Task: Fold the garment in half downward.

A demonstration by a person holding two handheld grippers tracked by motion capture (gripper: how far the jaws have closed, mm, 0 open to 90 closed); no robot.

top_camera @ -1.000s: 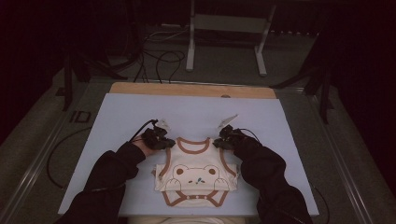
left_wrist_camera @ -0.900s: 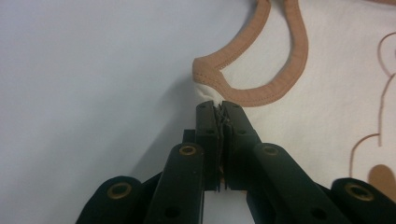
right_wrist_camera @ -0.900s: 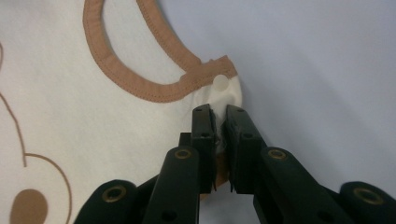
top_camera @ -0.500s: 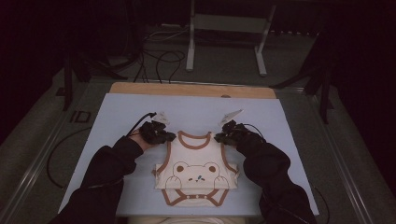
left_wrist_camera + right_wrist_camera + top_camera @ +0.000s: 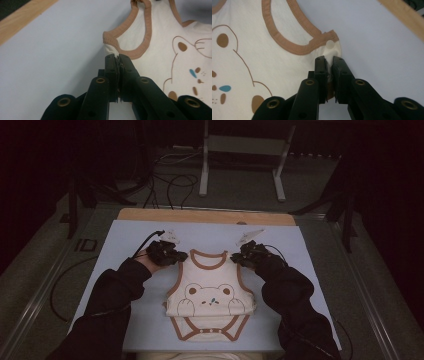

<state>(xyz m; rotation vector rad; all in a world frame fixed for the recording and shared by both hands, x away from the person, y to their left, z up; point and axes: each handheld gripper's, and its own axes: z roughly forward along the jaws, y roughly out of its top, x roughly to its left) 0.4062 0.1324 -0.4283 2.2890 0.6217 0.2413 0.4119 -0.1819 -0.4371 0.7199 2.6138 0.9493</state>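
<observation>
A cream baby bodysuit (image 5: 210, 297) with brown trim and a bear print hangs from its two shoulder straps over the pale blue table top (image 5: 125, 250), its lower part still resting on the surface. My left gripper (image 5: 176, 257) is shut on the left strap, and cream cloth (image 5: 130, 32) is pinched between its black jaws (image 5: 117, 58). My right gripper (image 5: 239, 258) is shut on the right strap, where the fabric beside a white snap (image 5: 329, 44) is caught between the jaws (image 5: 329, 60). Dark sleeves reach in from the bottom of the high view.
A wooden strip (image 5: 205, 216) borders the table's far edge. Beyond it stands a white metal frame (image 5: 240, 160) with black cables (image 5: 170, 185) on the floor. A cable trails off the table's left side (image 5: 65, 285).
Both grippers have risen and moved toward the far edge, lifting the bodysuit's shoulders. The garment has stretched out and the bear print now shows unfolded.
</observation>
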